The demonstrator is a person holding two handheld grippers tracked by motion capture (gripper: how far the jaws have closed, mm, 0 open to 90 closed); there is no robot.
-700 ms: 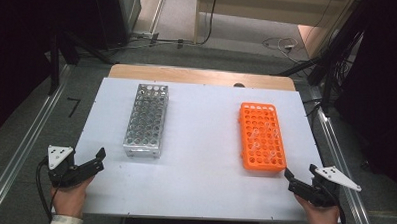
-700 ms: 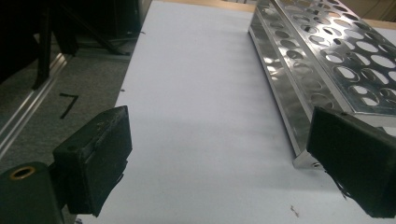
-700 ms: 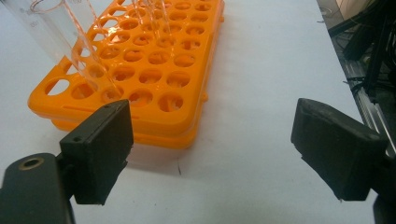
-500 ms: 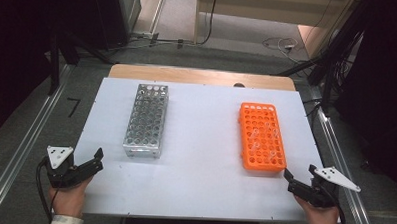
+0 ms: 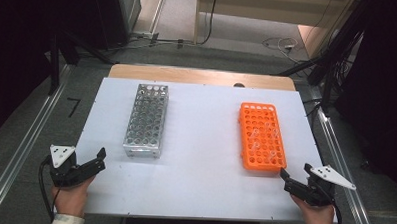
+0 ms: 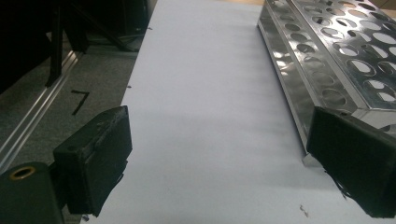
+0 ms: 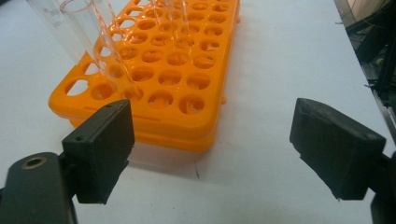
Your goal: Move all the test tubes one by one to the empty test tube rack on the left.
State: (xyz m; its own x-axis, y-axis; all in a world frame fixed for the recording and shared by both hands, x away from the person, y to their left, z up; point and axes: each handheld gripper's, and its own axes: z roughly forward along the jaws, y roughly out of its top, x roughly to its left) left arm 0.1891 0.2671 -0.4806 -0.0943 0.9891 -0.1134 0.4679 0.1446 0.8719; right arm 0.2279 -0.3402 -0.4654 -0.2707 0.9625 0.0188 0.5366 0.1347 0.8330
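Item: orange rack [image 5: 261, 136], landmark, on the white table [image 5: 198, 192], carrying clear glass tubes [image 7: 100, 44] upright in its holes.
Right gripper [image 5: 290, 181]: just beside its near right corner, jaws apart, empty.
Left gripper [image 5: 95, 164]: well left of it, by the steel rack [image 5: 146, 121], jaws apart, empty.
Advice: approach a tube square-on, clamp gently, lift straight.

A black mark like a 7 [image 5: 74, 106] stands on the grey floor left of the table.
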